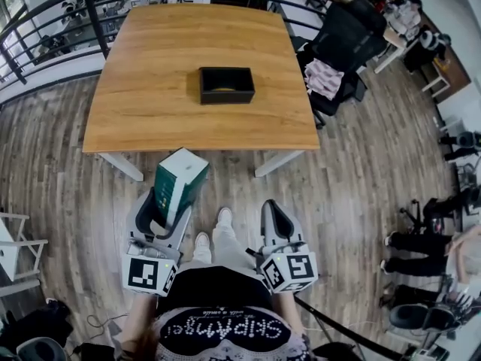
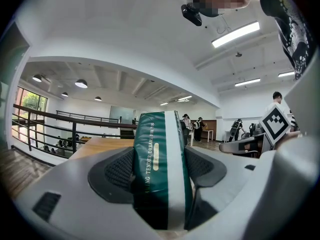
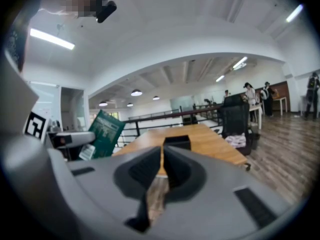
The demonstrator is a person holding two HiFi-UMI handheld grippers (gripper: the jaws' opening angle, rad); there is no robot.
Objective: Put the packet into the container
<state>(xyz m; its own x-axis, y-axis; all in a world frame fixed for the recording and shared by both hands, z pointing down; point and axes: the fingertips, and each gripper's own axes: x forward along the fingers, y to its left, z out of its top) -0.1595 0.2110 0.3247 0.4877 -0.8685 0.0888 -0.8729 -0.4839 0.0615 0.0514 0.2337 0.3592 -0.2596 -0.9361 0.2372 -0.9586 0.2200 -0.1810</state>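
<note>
A green and white packet (image 1: pixel 180 184) is held over the floor, short of the table's near edge, with my left gripper (image 1: pixel 163 214) shut on it. In the left gripper view the packet (image 2: pixel 160 169) stands upright between the two dark pads (image 2: pixel 116 173). A black open container (image 1: pixel 226 85) sits in the middle of the wooden table (image 1: pixel 150 89), well ahead of both grippers. My right gripper (image 1: pixel 277 218) hangs beside my right leg, shut with nothing in it. In the right gripper view I see the container (image 3: pixel 177 142) straight ahead and the packet (image 3: pixel 104 134) at the left.
A black office chair (image 1: pixel 338 47) with pink cloth on it stands at the table's right. A dark railing (image 1: pixel 52 21) runs behind the table. People sit and stand at the far right (image 1: pixel 436 232). A white chair frame (image 1: pixel 15 250) is at my left.
</note>
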